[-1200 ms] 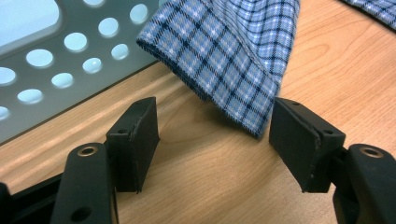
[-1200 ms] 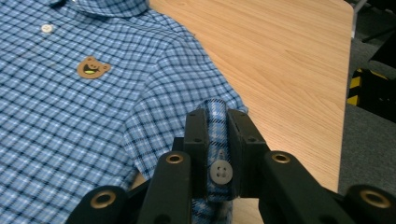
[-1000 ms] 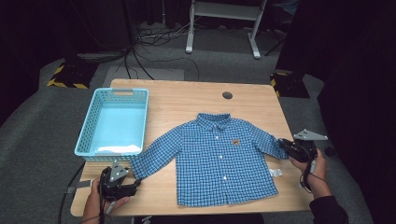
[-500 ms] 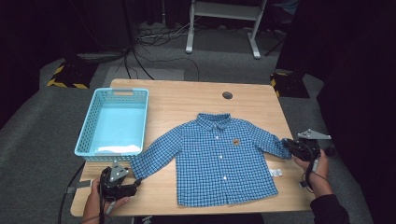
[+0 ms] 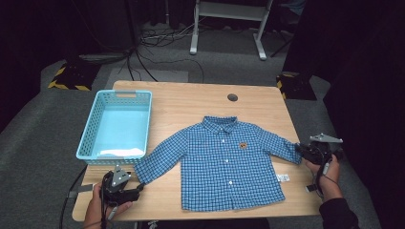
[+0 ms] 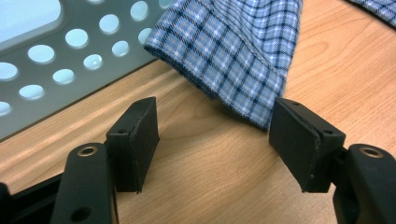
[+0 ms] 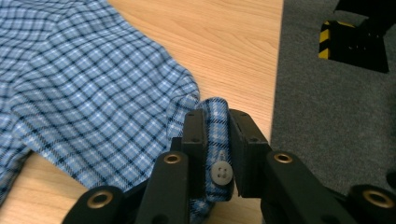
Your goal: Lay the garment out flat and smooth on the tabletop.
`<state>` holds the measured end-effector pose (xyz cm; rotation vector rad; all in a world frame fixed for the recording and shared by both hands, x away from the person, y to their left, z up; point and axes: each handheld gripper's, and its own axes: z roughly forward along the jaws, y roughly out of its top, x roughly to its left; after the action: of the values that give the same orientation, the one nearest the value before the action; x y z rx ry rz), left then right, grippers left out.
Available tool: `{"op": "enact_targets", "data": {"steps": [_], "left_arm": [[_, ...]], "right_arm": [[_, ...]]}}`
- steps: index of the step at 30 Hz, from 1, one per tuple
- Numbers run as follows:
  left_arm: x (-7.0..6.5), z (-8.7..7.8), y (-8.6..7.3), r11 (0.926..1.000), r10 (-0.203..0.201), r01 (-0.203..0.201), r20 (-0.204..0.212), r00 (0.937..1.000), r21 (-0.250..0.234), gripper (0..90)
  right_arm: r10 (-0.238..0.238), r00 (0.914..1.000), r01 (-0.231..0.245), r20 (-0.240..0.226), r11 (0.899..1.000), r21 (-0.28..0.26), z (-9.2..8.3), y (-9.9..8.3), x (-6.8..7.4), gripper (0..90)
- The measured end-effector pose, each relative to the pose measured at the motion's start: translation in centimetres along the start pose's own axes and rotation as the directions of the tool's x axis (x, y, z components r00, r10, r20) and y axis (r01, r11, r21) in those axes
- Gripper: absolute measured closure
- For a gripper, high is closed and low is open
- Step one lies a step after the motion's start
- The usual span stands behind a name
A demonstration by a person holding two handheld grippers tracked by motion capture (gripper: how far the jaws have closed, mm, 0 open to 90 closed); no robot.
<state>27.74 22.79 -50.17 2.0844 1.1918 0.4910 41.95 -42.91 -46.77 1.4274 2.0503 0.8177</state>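
Your right gripper [image 7: 215, 140] has its jaws clamped on the cuff [image 7: 215, 135] of one sleeve of the shirt [image 5: 227, 162]. The fabric is folded up between the pads, and the cuff button [image 7: 221, 173] sits right in the gap, low between the jaws. That's a decent bite, but it's a bit thin: only the cuff edge is in there. I'd keep the squeeze firm and not tug sideways too hard, or the fold could slide out past the button.

Your left gripper [image 6: 219, 140] is the one to sort out. Its jaws stand wide open and hold nothing. The end of the other sleeve [image 6: 233, 60] lies just ahead of them, closer to the right-hand jaw and nearly touching it, with bare worktop [image 6: 205, 172] between the pads. The blue basket [image 6: 60, 60] wall is off past the left-hand jaw, so you have room.

So, my take on doing this step well:
- push the left jaws forward until the cuff is properly between both pads
- shift a touch toward the right-hand jaw side so the sleeve is centred
- keep the lower edges skimming the wood so you scoop under the fabric
- close only once the hem is well inside

The shirt itself lies flat and spread out on the worktop, front up.
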Motion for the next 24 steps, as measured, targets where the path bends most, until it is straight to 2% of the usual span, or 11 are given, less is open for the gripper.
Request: {"op": "enact_targets", "data": {"steps": [2,8,14,22,24], "left_arm": [[0.0,0.0,0.0,1.0000,0.000,0.000,-0.001,1.0000,0.000,32.9],[0.0,0.0,0.0,1.0000,-0.001,0.001,0.000,1.0000,0.000,32.9],[0.0,0.0,0.0,1.0000,0.000,0.000,0.000,1.0000,0.000,32.8],[0.0,0.0,0.0,1.0000,0.000,0.000,0.000,1.0000,0.000,32.8],[0.0,0.0,0.0,1.0000,0.001,-0.001,0.000,1.0000,0.000,32.8]], "right_arm": [[0.009,1.0000,-0.009,0.000,1.000,0.005,0.1,-0.1,-0.2,76.0],[0.027,0.9988,-0.027,0.041,0.999,0.017,0.2,-0.5,-1.0,70.3],[0.052,0.9971,-0.054,0.055,0.998,0.028,0.2,-1.0,-1.8,66.7],[0.058,0.9951,-0.061,0.080,0.998,0.034,0.2,-1.1,-2.2,57.1],[0.072,0.9931,-0.074,0.092,0.997,0.026,0.0,-1.1,-2.3,53.3]]}}
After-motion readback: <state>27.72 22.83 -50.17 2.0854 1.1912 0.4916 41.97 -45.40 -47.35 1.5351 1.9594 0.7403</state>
